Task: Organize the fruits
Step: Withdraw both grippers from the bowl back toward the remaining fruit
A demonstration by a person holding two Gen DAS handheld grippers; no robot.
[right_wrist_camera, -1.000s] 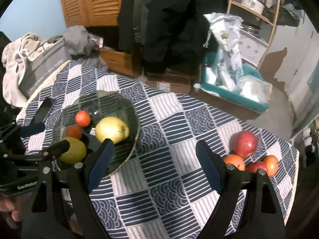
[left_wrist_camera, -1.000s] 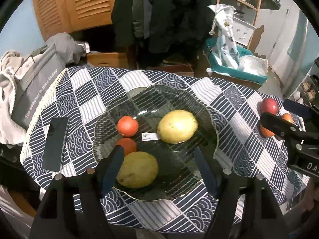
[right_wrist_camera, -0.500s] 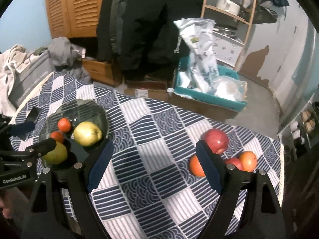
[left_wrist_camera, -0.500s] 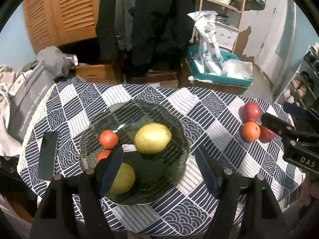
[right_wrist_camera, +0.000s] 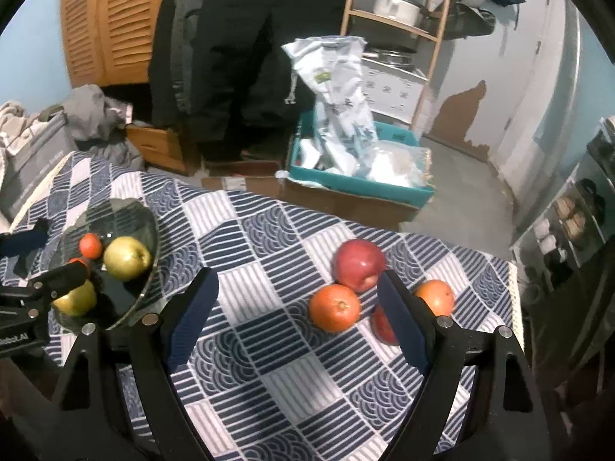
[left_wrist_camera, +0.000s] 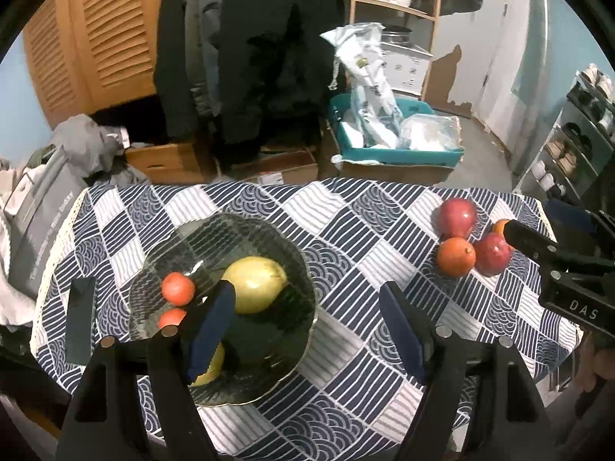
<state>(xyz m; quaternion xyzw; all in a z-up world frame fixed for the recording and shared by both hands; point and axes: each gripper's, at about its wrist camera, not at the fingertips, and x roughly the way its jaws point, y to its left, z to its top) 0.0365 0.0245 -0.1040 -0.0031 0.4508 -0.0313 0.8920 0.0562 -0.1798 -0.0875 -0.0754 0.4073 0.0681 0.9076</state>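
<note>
Black right gripper (right_wrist_camera: 294,307) angled downward, jaws spread, empty; round orange fruit (right_wrist_camera: 335,307) between fingers, untouched. Left gripper (left_wrist_camera: 307,326) spread, empty, jaws just widened, above dark glass plate (left_wrist_camera: 269,384).

Both tools have drawn back and swung toward the right end of the bench (left_wrist_camera: 346,215). A second ago the left tool (left_wrist_camera: 307,330) had its blue pads on either side of the glass plate (left_wrist_camera: 246,226). Now the plate sits under its left pad only, and the right pad hangs over bare cloth. Its jaws have just been opening a little, with nothing between them. The right tool (right_wrist_camera: 296,315) framed empty cloth before. Now the orange (right_wrist_camera: 334,307) lies between its pads, untouched, and its right pad partly covers a red apple (right_wrist_camera: 380,322).
</note>
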